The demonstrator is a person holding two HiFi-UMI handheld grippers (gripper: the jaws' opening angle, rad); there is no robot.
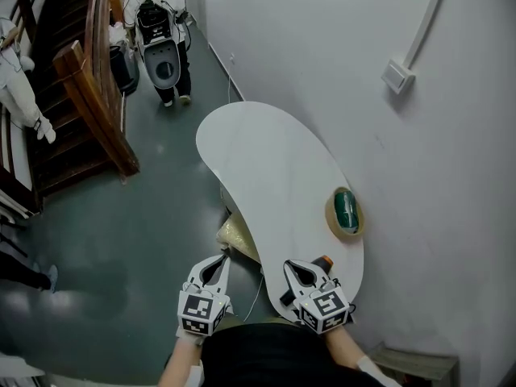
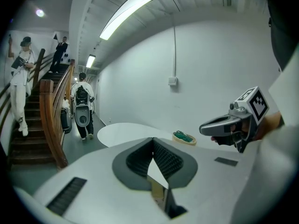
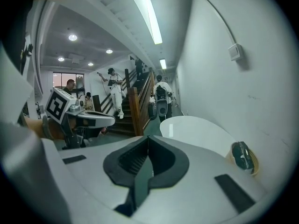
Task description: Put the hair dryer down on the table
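Observation:
No hair dryer shows in any view. The white kidney-shaped table (image 1: 266, 160) runs along the wall, also seen in the left gripper view (image 2: 121, 129) and the right gripper view (image 3: 196, 129). My left gripper (image 1: 222, 259) (image 2: 153, 141) hangs off the table's near left edge, shut with nothing between its jaws. My right gripper (image 1: 289, 266) (image 3: 148, 139) hovers over the table's near end, also shut and empty. Each gripper sees the other beside it: the right one (image 2: 205, 127), the left one (image 3: 110, 120).
A tan tape ring with a dark green object inside (image 1: 345, 213) (image 2: 184, 137) (image 3: 243, 157) lies at the table's right edge by the wall. A wooden staircase banister (image 1: 89, 95) stands left. A person carrying a bulky device (image 1: 161, 31) walks beyond the table. A yellowish bag (image 1: 236, 236) lies under it.

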